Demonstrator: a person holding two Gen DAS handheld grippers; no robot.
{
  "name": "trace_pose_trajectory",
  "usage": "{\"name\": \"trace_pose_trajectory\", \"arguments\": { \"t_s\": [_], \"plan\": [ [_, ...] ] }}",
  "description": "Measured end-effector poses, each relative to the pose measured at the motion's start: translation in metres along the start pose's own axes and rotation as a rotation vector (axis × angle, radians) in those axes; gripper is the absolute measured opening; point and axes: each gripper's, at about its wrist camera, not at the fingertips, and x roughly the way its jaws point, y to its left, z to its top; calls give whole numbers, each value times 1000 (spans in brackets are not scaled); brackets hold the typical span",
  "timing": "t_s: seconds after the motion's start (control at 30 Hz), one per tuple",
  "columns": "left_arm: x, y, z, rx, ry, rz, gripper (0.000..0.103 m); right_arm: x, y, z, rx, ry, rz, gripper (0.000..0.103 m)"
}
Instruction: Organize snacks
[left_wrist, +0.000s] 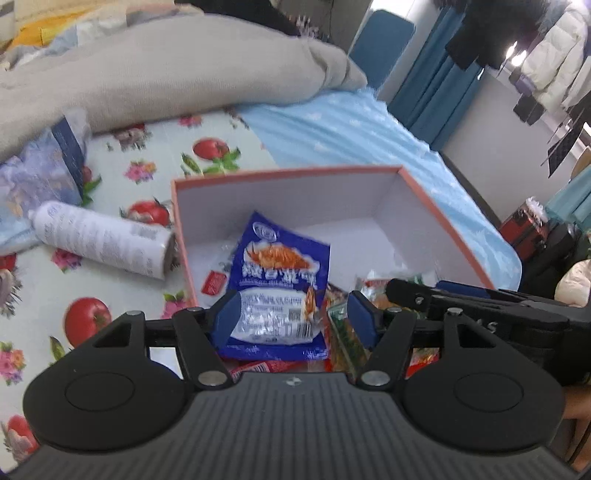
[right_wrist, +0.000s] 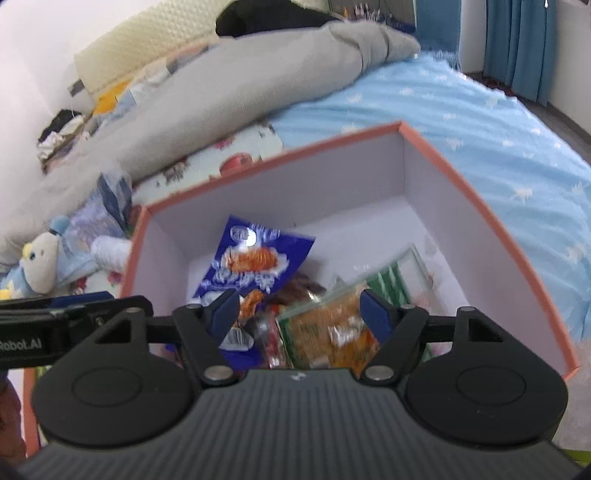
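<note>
A pink box with a white inside (left_wrist: 369, 206) (right_wrist: 461, 192) stands on the bed. In it lie a blue snack packet (left_wrist: 280, 273) (right_wrist: 251, 266), a green and orange packet (right_wrist: 332, 325) (left_wrist: 345, 332) and red packets (left_wrist: 214, 282). My left gripper (left_wrist: 293, 315) is open above the blue packet, its pads either side of it. My right gripper (right_wrist: 299, 314) is open above the green and orange packet. The right gripper's body also shows at the right of the left wrist view (left_wrist: 480, 306).
A white spray can (left_wrist: 103, 238) lies left of the box on the tomato-print cloth (left_wrist: 155, 155). A blue-white bag (left_wrist: 40, 173) and a plush toy (right_wrist: 37, 266) lie further left. A grey quilt (left_wrist: 166, 70) is behind; a blue sheet (right_wrist: 480, 122) is to the right.
</note>
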Motion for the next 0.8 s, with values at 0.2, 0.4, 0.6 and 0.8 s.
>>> {"name": "trace_pose_trajectory", "arguments": {
  "t_s": [0.2, 0.4, 0.6, 0.8],
  "plan": [
    [-48, 2, 5, 7, -83, -3, 69, -45, 19, 5, -24, -99, 19, 74],
    [-99, 4, -9, 38, -155, 0, 69, -84, 38, -9, -16, -169, 29, 74],
    [-141, 11, -32, 55, -199, 11, 69, -122, 59, -29, -12, -233, 23, 74],
    [-180, 15, -55, 56, -244, 16, 69, -152, 74, -45, -18, -280, 16, 74]
  ]
}}
